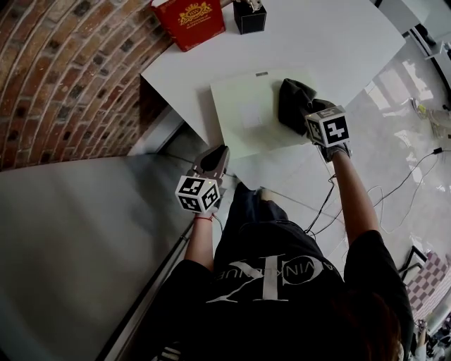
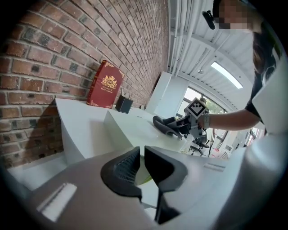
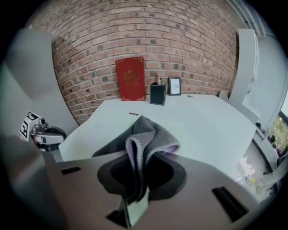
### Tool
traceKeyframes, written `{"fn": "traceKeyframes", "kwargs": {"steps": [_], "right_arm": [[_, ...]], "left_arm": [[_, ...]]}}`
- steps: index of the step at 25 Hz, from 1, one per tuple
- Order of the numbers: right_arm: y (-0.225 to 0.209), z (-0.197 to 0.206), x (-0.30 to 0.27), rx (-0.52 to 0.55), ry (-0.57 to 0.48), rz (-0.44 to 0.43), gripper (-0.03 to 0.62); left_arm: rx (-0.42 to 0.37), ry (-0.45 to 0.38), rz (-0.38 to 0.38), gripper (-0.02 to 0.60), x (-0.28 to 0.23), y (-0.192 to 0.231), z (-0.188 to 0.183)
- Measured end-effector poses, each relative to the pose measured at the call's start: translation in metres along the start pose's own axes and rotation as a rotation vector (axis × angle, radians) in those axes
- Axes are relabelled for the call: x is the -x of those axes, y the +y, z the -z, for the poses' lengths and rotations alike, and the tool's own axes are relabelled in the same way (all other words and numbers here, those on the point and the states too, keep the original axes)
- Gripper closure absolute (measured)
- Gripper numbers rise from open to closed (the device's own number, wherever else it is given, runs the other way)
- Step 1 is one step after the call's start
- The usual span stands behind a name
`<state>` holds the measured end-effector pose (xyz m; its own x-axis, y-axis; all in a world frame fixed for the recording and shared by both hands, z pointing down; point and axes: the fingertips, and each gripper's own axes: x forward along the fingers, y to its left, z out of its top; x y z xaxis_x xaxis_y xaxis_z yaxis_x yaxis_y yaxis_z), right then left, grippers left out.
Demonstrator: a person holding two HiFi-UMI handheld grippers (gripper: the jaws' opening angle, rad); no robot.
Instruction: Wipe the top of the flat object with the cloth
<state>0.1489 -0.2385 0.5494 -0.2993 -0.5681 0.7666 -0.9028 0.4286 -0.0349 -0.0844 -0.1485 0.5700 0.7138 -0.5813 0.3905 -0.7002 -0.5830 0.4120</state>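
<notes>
The right gripper pinches a grey cloth. In its own view the folded cloth stands up between the jaws, and the jaws press on it from both sides. Their inner faces are buried in the folds. In the head view the cloth lies bunched on the right part of a pale board, which lies flat on the white table. The cloth hides that part of the board. The gripper's marker cube and the cloth cover the jaw tips there, so how firmly the cloth presses on the board cannot be told.

The left gripper is empty. Its jaws stand nearly together with a slim gap between them. In the head view it sits off the table's near edge, close to the board's near left corner. Whether it touches the table edge is unclear.

A small tag sits at the board's far edge, too small to make out. By the brick wall stand a red box and a black holder, both cut off by the top of the head view. The box's gold print is too small to read. A small frame stands just beside the holder, its contents illegible.
</notes>
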Motion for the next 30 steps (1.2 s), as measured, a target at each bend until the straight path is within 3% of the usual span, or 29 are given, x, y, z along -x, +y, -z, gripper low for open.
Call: {"fn": "traceKeyframes", "kwargs": {"steps": [16,19,24,27,30], "right_arm": [[-0.060,0.031,0.027,-0.086,0.003,0.144,0.537],[-0.070,0.035,0.033,-0.085,0.010,0.190,0.537],[-0.086,0.022,0.062,0.004,-0.039,0.383,0.537],[-0.058,-0.010,0.075,0.056,-0.139,0.335,0.537],[-0.007,-0.040,0.074,0.070,-0.222,0.180,0.537]], "left_arm": [[-0.008,0.000,-0.012,0.541,0.001,-0.001,0.001],[0.036,-0.010,-0.010,0.541,0.001,0.000,0.000],[0.153,-0.169,-0.059,0.540,0.013,0.009,-0.020],[0.114,-0.247,-0.117,0.541,0.027,0.019,-0.043],[0.055,-0.278,-0.191,0.569,0.042,0.031,-0.060]]}}
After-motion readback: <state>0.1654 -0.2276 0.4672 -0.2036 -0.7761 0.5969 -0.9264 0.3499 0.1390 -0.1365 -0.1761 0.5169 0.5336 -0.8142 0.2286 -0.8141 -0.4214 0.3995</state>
